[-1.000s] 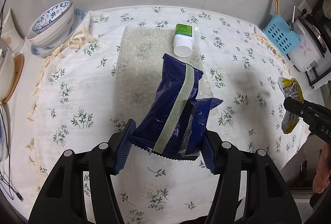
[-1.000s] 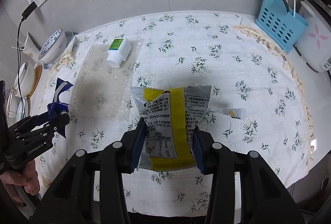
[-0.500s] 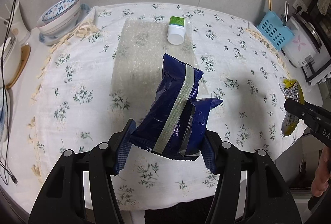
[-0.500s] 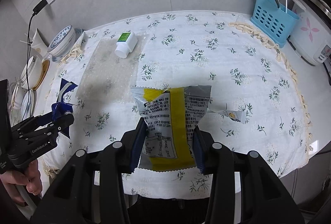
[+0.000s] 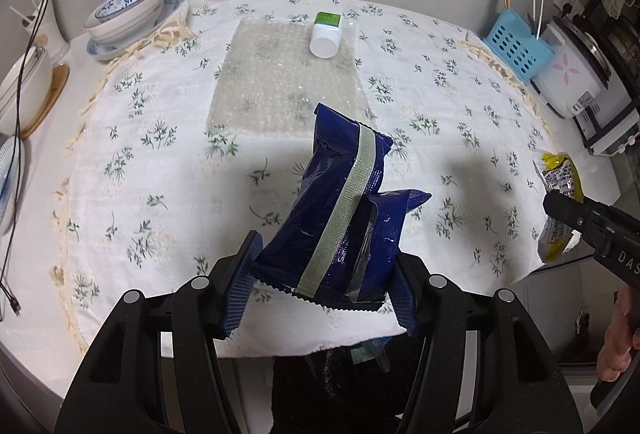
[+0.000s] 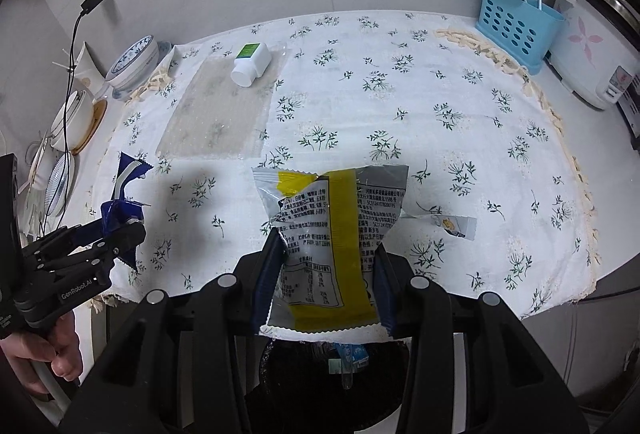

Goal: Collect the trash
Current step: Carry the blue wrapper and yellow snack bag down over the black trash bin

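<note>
Blue wrapper [image 5: 340, 209] between left fingers [image 5: 240, 286], yellow packet [image 6: 332, 242] between right fingers [image 6: 268, 274]; bottle [image 5: 326, 38] beyond.

Cannot read the tiny print on the yellow wrapper [image 6: 332, 234], nor the green label on the white bottle [image 6: 252, 63]. Covered by the blue wrapper [image 5: 344, 201]: the near corner of the bubble sheet [image 5: 280, 81]. Only partly seen below the table edge: a dark trash bag [image 6: 332, 366], tucked behind the right gripper [image 6: 326, 282]. Cut off by the right edge: the rice cooker [image 6: 592, 45]. Cut off at the bottom: the left gripper [image 5: 324, 286].
</note>
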Tool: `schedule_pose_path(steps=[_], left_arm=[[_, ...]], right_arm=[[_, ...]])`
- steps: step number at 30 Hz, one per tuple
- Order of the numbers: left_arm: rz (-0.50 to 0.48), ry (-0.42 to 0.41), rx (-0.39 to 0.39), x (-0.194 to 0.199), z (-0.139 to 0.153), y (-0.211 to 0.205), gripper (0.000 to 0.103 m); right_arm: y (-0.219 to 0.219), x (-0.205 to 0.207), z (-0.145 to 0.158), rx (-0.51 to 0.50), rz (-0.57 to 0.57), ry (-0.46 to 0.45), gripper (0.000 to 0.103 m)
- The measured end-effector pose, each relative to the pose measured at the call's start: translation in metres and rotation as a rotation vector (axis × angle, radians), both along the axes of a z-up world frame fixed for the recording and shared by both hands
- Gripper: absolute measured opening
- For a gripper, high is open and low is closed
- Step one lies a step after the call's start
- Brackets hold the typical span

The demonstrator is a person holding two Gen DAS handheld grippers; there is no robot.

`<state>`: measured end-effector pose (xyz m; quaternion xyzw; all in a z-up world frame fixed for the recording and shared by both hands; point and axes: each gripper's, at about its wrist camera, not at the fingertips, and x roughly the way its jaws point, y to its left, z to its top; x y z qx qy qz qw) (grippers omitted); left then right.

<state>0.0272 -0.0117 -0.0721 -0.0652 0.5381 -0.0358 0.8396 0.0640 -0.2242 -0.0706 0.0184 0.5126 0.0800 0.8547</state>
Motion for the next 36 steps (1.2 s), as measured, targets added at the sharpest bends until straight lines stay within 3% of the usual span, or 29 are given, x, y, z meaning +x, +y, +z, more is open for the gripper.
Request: schedule_pose_path(steps=[36], left_arm=[[-0.061,0.017,-0.041,-0.099,-0.022,-0.066,0.057]], right_arm=[[-0.043,-0.102,-0.023,0.028,0.013,0.0,0.04]])
